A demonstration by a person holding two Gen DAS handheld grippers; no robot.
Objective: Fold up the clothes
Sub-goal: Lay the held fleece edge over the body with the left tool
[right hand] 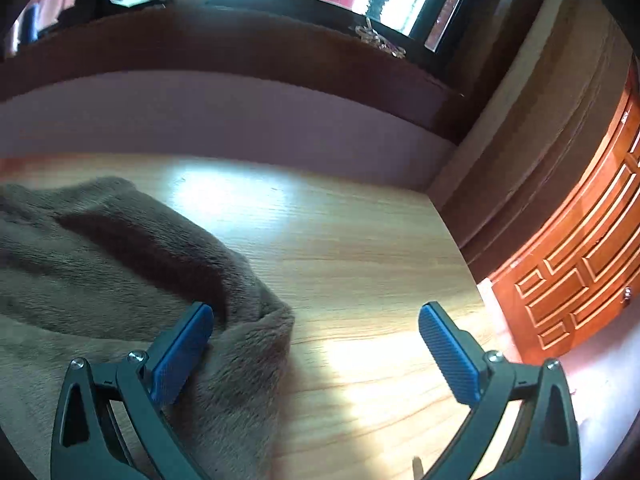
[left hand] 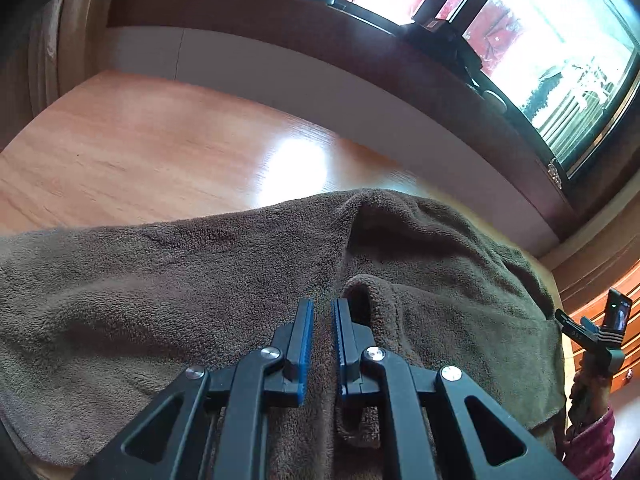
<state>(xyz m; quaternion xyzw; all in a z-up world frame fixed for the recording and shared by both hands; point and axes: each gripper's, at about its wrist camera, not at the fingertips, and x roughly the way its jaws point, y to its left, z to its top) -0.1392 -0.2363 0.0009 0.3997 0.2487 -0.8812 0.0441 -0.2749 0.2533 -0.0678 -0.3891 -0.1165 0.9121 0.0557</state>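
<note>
On the wooden table (right hand: 360, 264), we are midway through a fold of the brown fleece garment (left hand: 200, 280).
Our left gripper (left hand: 322, 308) is pinched nearly closed, fleece seemingly between its pads, though we cannot be sure it grips; our right gripper (right hand: 316, 320) gapes wide and empty at the garment's edge. Next, we judge, the right must close on that edge before we carry the fold across.

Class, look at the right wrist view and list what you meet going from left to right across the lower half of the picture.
Fuzzy brown fleece garment → bare light wooden tabletop → carved orange-brown wooden door.
</note>
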